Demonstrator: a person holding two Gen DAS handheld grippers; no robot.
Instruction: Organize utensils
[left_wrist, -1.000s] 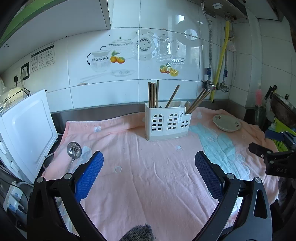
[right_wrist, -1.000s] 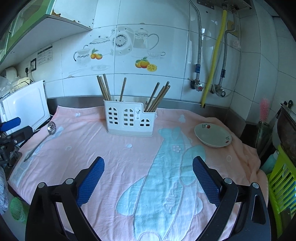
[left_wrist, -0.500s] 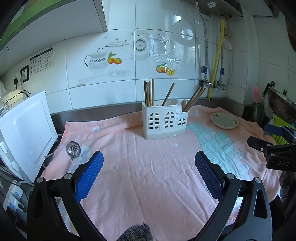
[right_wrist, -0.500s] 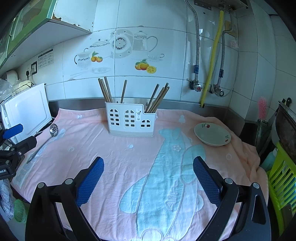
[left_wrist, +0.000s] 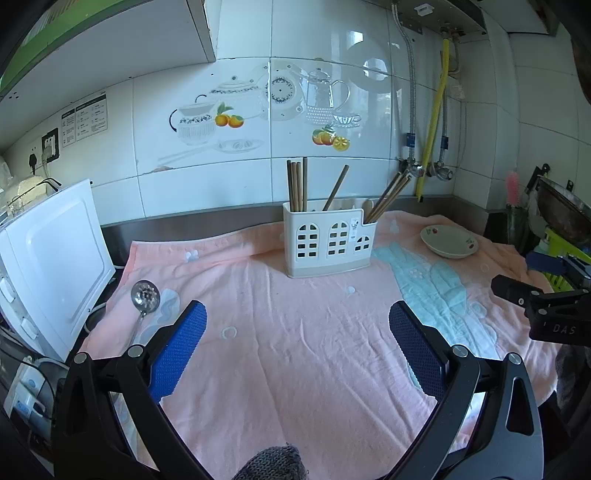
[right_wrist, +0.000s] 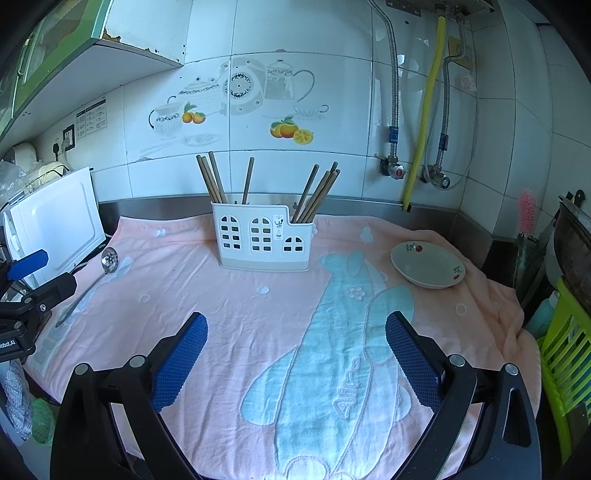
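Left-wrist view, nearest first: the left gripper (left_wrist: 297, 332) hangs over the towel (left_wrist: 295, 369) with its blue pads spread wide and nothing between them; the right gripper (right_wrist: 295, 334) is equally wide and empty. Left of the caddy (left_wrist: 327, 242) and well nearer the camera, the slotted spoon (left_wrist: 144, 295) lies flat near the towel's left edge, just beside the white appliance (left_wrist: 48, 266) — it looks like the only utensil not yet put away. Chopsticks (left_wrist: 297, 182) stand in the caddy's left and right compartments, one leaning in the middle. Right of the caddy sits a small dish (right_wrist: 428, 264). The risk I see: the spoon's thin handle lies flush on soft cloth, so the pads could pinch towel with it and drag the caddy — or the grip could slip and knock the spoon off the edge.
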